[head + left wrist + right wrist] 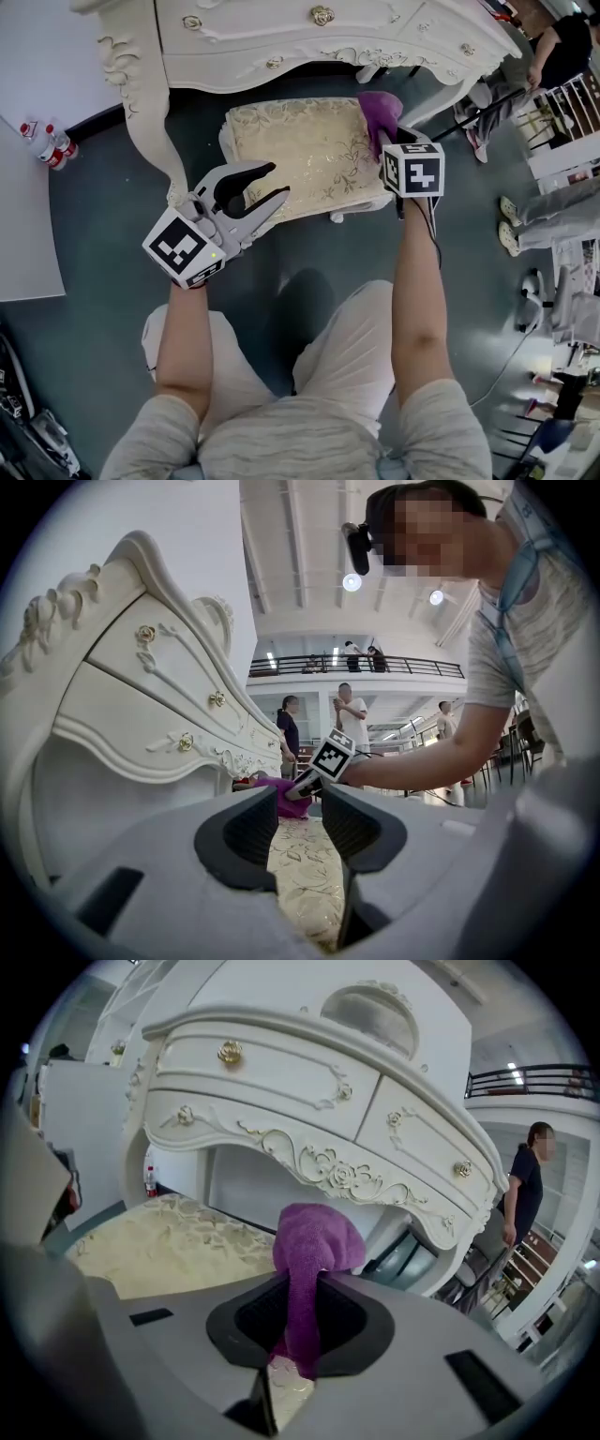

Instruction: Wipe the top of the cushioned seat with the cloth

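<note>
The cushioned seat (305, 155) has a cream top with a gold leaf pattern and stands in front of a white dresser. My right gripper (389, 141) is shut on a purple cloth (380, 114), which hangs over the seat's far right corner. In the right gripper view the purple cloth (314, 1251) is pinched between the jaws, above the cushioned seat (159, 1246). My left gripper (272, 183) hovers open over the seat's near left edge with nothing between its jaws. Through the left gripper (300, 832) I see the cushioned seat (305, 874), the purple cloth (286, 794) and the right gripper beyond.
The white carved dresser (309, 37) stands just behind the seat, its curved leg (150, 112) at the left. Bottles (47, 145) sit on the floor at the far left. A person (562, 52) and cables lie to the right.
</note>
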